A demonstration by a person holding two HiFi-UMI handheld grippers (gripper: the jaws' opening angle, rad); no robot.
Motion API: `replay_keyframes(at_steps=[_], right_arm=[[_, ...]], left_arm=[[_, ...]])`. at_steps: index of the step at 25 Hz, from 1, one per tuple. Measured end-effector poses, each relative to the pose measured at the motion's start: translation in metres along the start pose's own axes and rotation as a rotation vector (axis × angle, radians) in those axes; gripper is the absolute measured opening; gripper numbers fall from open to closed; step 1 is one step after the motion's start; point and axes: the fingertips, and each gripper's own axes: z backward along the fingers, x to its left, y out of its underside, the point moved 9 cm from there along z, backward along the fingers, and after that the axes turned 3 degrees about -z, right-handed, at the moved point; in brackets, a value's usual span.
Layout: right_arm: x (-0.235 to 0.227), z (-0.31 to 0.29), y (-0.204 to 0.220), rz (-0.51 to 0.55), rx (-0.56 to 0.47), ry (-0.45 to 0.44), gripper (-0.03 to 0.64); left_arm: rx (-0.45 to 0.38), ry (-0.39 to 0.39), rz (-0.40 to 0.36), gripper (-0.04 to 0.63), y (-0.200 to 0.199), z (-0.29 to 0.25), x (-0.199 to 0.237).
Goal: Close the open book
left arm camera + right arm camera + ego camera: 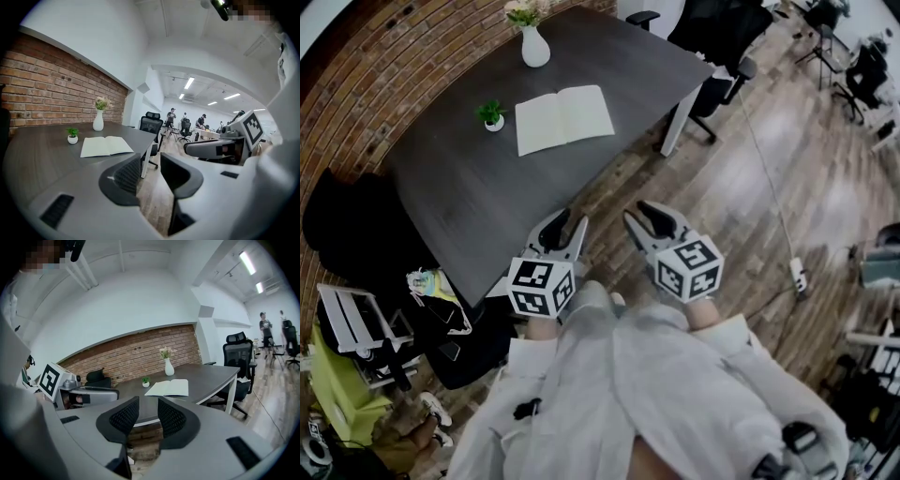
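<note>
The open book (563,118) lies flat with pale blank pages on the dark grey table (450,187), far from both grippers. It also shows in the left gripper view as the book (105,146) and in the right gripper view as the book (168,387). My left gripper (565,228) hovers at the table's near corner, jaws apart, nothing between them (151,161). My right gripper (642,214) is held beside it over the wooden floor, open and empty too (148,406).
A white vase with flowers (534,45) and a small potted plant (491,114) stand on the table near the book. A black office chair (712,37) sits at the table's far side. Bags and clutter (431,291) lie by the brick wall. A power strip (798,274) lies on the floor.
</note>
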Motion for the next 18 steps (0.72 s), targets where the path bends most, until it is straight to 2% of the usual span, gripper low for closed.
replay_keyframes(at_steps=[10,18], right_arm=[[-0.023,-0.021,-0.001,-0.010,0.010,0.002,0.106],[-0.055,-0.069,-0.025,-0.012,0.018,0.048,0.106]], left_arm=[[0.027,0.025,0.051,0.121,0.003,-0.036,0.023],[0.036,0.079,0.029,0.121,-0.021,-0.092,0.058]])
